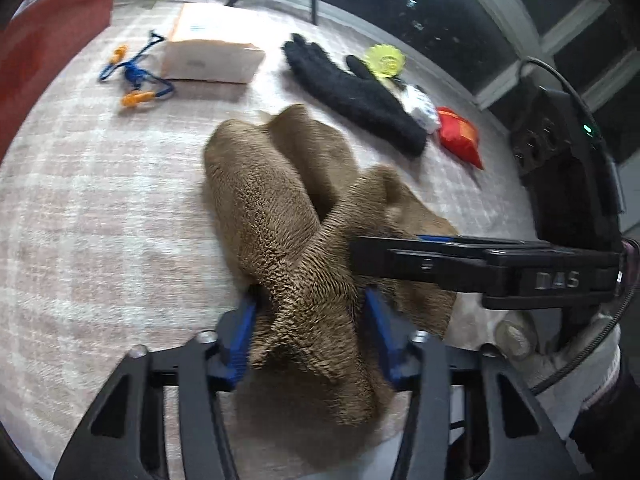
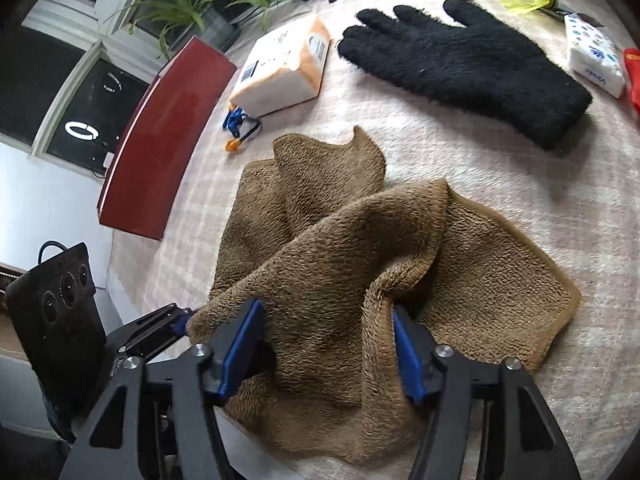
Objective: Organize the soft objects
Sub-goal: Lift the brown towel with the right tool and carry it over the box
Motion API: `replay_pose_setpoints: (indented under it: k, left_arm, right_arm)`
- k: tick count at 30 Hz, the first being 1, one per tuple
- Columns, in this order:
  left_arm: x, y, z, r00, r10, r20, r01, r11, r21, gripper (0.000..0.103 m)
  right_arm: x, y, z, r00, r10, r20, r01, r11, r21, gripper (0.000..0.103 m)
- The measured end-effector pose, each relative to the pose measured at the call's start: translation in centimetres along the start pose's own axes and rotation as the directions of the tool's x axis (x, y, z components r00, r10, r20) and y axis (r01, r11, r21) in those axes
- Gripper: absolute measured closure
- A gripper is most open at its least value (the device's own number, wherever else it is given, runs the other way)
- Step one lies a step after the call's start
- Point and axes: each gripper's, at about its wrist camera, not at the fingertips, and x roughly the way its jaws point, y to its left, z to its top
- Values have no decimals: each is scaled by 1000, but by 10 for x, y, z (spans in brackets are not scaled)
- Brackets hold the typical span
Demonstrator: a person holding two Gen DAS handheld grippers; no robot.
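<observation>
A brown fleecy cloth point(image 1: 280, 208) lies crumpled on a pale checked table cover point(image 1: 100, 220), at the near middle of the surface, and both tools have hold of it at its near edge. In the left wrist view the left gripper point(image 1: 310, 328) has its blue pads pressed into either side of a bunched ridge of the cloth, so it is clamped on the fabric; from there the ridge runs away and to the left, and a second fold lies beside it toward the far side. The right gripper point(image 1: 400, 258) enters that view from the right, lying almost level, its tips buried in the same cloth. In the right wrist view the right gripper point(image 2: 328, 344) has a thick fold of the cloth point(image 2: 340, 248) filling the gap between its blue pads, which bear on the pile on both sides. The cloth's long axis there runs from the near side toward the far left, with one flat hemmed corner spread out to the right. Beyond it a black fuzzy glove point(image 2: 468, 64) lies flat, fingers pointing to the far left, cuff to the near right. A white and orange packet point(image 2: 280, 68) sits at the far left, with a blue cord with orange ends point(image 1: 134, 74) just beside it.
</observation>
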Motion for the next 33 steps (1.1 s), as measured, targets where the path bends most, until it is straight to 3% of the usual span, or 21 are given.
replay_pose_setpoints:
  k: [2,5,12,23,29,33]
  left_arm:
    - [1,-5,0,1000,-22,-1,22,1000,20,70]
    - [1,-14,-1,999,-40,3,40,998,57,71]
    - [-10,-12,-1,998,-55,14,54,997,62,72]
    - [-71,-5,8,988,-81,133,72,995,76,72]
    - [-117,5,18,970,-70,231,52,995,85,72]
    - [-154,16,29,949,-52,311,25,996,89,72]
  right_arm:
    - [0,1,0,1000,5,-2,-5,1000,-1,54]
    - [3,-1,0,996,92,-23,-91,995,38,72]
    - [4,7,-2,992,127,-18,-125,990,63,78]
    - [-26,64,9,989,139,53,-136,989,-59,81]
    - [-39,104,23,983,159,96,-146,981,-130,81]
    - [-46,141,39,975,184,124,-157,967,-202,81]
